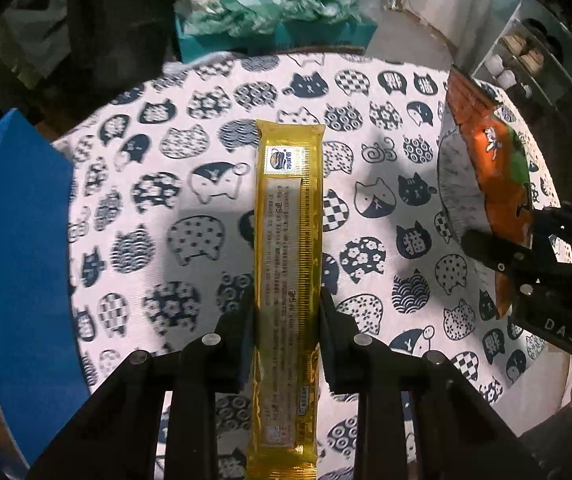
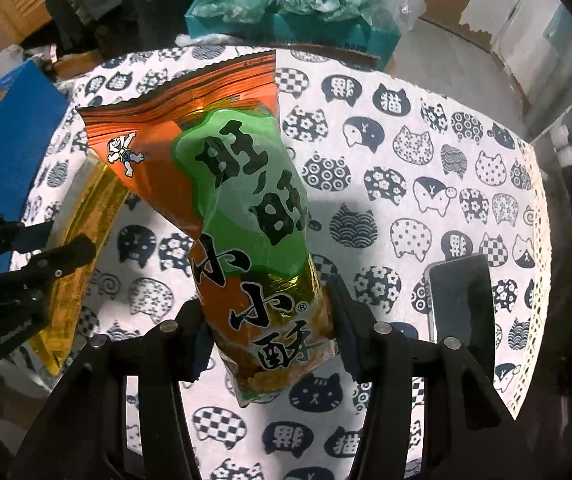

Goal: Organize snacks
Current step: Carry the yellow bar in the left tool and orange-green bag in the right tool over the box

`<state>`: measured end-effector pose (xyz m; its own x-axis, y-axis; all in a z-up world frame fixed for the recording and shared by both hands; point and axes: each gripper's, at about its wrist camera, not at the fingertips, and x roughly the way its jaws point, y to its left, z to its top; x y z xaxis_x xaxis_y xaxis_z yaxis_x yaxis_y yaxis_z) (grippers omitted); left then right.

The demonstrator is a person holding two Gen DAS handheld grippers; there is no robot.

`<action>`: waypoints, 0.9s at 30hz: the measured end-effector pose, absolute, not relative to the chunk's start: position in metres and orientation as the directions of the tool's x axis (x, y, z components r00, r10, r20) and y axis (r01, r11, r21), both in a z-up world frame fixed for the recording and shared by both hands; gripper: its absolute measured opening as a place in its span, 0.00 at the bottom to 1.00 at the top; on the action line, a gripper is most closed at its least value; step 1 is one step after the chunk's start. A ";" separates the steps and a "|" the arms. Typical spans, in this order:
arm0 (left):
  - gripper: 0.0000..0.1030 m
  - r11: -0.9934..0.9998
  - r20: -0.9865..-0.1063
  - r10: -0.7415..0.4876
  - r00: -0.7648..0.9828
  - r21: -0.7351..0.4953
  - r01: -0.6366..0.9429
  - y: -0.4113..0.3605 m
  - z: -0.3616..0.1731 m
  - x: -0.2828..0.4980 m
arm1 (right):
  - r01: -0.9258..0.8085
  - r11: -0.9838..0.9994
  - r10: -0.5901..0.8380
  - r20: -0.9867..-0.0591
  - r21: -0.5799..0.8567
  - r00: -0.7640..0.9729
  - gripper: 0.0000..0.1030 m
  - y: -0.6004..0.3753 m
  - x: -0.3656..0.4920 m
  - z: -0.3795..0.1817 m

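Observation:
A long gold snack packet (image 1: 288, 240) runs lengthwise between the jaws of my left gripper (image 1: 287, 312), which is shut on its lower half and holds it above the cat-print tablecloth (image 1: 158, 200). In the right wrist view my right gripper (image 2: 266, 312) is shut on an orange and green snack bag (image 2: 242, 208), pinched near its bottom and lifted off the cloth. The same bag (image 1: 502, 176) appears at the right of the left wrist view with the right gripper's fingers (image 1: 498, 252) on it. The gold packet (image 2: 82, 240) and the left gripper's fingers (image 2: 66, 256) show at the left of the right wrist view.
A blue box (image 1: 22, 260) stands at the table's left edge. A teal box with crumpled green plastic bags (image 1: 274, 12) sits beyond the far edge. A dark phone (image 2: 462, 304) lies on the cloth at the right. White shelving (image 1: 534, 52) stands at the far right.

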<state>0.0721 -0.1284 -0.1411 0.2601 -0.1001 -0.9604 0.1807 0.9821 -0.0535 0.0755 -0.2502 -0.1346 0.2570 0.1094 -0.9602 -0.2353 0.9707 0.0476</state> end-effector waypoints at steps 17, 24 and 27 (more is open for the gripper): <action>0.27 0.992 -0.903 -0.107 0.415 -0.072 0.099 -0.040 -0.077 0.050 | -0.321 0.942 0.206 -0.922 0.097 0.328 0.49 -0.185 0.071 -0.084; 0.27 0.997 -0.865 -0.078 0.496 -0.059 0.054 -0.004 -0.050 0.036 | -0.361 0.926 0.244 -0.903 0.109 0.355 0.49 -0.152 0.072 -0.067; 0.27 0.998 -0.846 -0.064 0.530 -0.054 0.034 0.010 -0.039 0.032 | -0.380 0.917 0.270 -0.892 0.123 0.362 0.49 -0.136 0.074 -0.057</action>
<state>0.0316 0.0097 -0.0394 0.5298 -0.0635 -0.8457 0.0336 0.9980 -0.0539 0.0743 -0.1356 -0.0571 0.3618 0.2697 -0.8924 -0.3801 0.9167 0.1229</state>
